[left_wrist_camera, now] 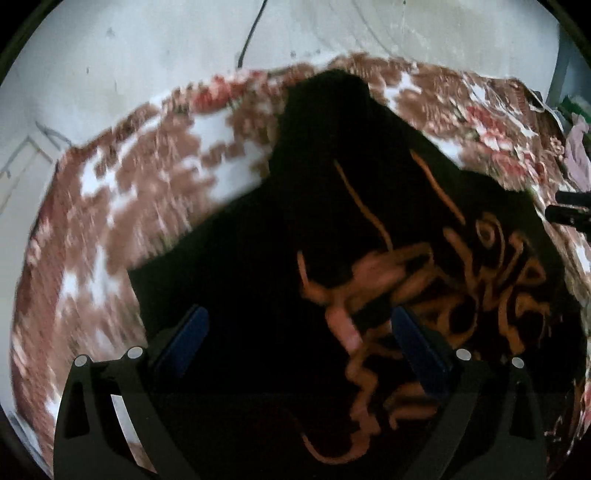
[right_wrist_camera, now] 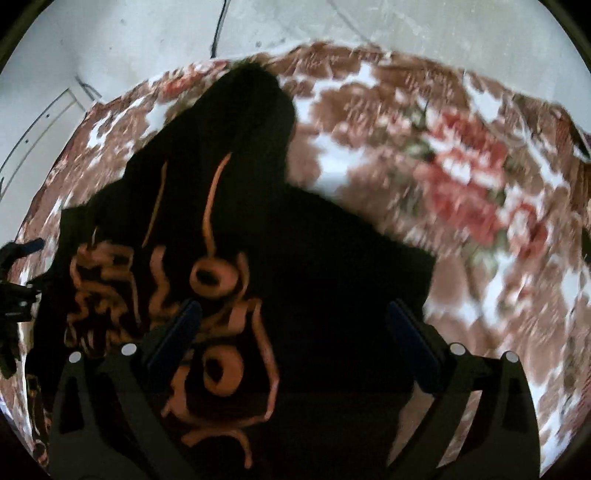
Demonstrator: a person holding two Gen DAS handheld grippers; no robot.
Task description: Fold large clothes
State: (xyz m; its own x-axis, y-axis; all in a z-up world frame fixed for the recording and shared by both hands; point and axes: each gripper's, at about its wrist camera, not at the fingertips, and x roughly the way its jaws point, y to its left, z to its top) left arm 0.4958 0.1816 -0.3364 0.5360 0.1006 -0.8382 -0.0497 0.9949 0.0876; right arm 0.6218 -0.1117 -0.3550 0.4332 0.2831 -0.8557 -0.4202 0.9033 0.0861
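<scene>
A black garment [left_wrist_camera: 295,229] with an orange printed design lies spread on a brown, white and red floral cover [left_wrist_camera: 140,206]. It also shows in the right wrist view [right_wrist_camera: 295,258]. My left gripper [left_wrist_camera: 301,332] is open and empty, hovering over the garment's near part. My right gripper [right_wrist_camera: 293,328] is open and empty too, above the garment's orange print. The right gripper shows at the right edge of the left wrist view [left_wrist_camera: 570,210]. The left gripper shows at the left edge of the right wrist view [right_wrist_camera: 18,280]. Both views are motion-blurred.
The floral cover [right_wrist_camera: 461,184] extends around the garment on all sides. A pale wall [left_wrist_camera: 147,44] with a dark cable [left_wrist_camera: 251,33] stands behind it. Pinkish and green items [left_wrist_camera: 576,147] lie at the far right edge.
</scene>
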